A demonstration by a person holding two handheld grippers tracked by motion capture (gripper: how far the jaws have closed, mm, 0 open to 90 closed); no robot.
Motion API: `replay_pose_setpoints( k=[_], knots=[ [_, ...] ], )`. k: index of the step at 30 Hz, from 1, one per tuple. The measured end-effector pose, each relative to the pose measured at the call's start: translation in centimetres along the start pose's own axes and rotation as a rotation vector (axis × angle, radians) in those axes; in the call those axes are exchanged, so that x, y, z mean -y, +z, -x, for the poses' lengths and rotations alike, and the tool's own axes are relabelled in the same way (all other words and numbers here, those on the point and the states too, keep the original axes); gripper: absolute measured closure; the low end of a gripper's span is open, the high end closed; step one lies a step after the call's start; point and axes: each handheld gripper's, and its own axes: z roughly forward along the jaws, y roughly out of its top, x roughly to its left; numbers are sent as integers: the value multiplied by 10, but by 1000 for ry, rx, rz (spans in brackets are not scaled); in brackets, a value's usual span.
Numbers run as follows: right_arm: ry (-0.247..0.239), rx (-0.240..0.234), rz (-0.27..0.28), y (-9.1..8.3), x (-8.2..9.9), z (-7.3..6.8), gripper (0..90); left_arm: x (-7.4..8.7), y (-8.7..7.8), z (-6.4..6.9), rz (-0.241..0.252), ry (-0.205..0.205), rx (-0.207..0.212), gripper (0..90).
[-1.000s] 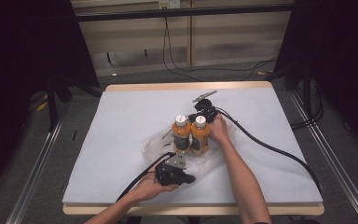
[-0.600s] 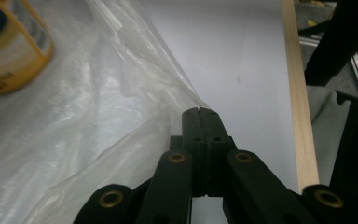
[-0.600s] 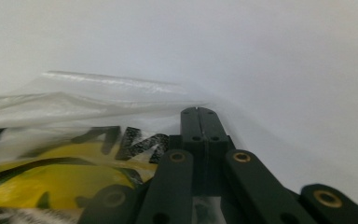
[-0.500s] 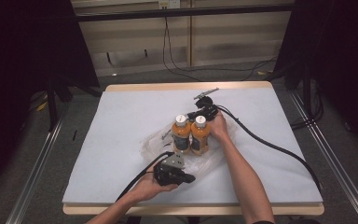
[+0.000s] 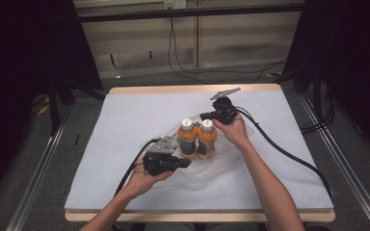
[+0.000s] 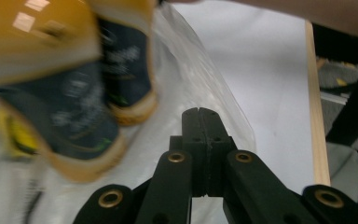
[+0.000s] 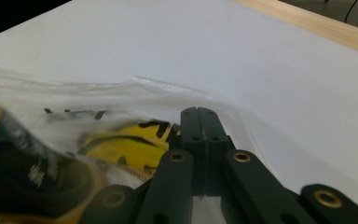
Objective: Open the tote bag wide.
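Two orange bottles with white caps, one (image 5: 188, 139) beside the other (image 5: 206, 139), stand upright inside a clear plastic bag (image 5: 224, 166) on the white table cover. My left gripper (image 5: 187, 163) is at the bag's near-left side, shut, its tips (image 6: 199, 112) pinching the film beside the blurred dark-labelled bottles (image 6: 74, 98). Behind the bottles, my right gripper (image 5: 204, 116) is shut too, its tips (image 7: 199, 112) on the film just below the bag's zip strip (image 7: 168, 87). One bottle (image 7: 28, 179) looms at the lower left of that view.
The white cover (image 5: 125, 120) spreads over a wooden table whose edge (image 5: 192, 89) shows at the back. Black cables (image 5: 279, 149) trail from the grippers over the right side. Metal rails and dark curtains flank the table.
My left gripper has risen and come in toward the bottles. The right gripper has lifted a little behind them. The bottles stand where they stood.
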Motion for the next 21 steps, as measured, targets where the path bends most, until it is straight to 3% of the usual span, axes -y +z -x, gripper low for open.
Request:
replay_pose_setpoints(
  k=[3, 6, 8, 14, 16, 18, 21],
  knots=[
    [-17, 11, 10, -17, 4, -6, 900, -6, -15, -10, 42, -13, -36, 900],
    [-34, 9, 18, -35, 12, -11, 900, -11, -27, -25, 47, -14, -84, 900],
    [-43, 18, 12, -44, 19, -13, 900, -12, -33, -39, 68, -48, -101, 900],
    [-40, 15, -9, -71, 52, -18, 900, -6, -29, -78, -9, -86, -144, 900],
    [-42, 19, -17, -73, 56, -20, 900, -5, -26, -83, -30, -93, -159, 900],
    [-50, 11, -42, -78, 66, -28, 900, -2, -14, -90, -52, -114, -145, 900],
    [-70, -2, -46, -83, 75, -41, 900, 1, 4, -94, -121, -111, -136, 900]
  ],
)
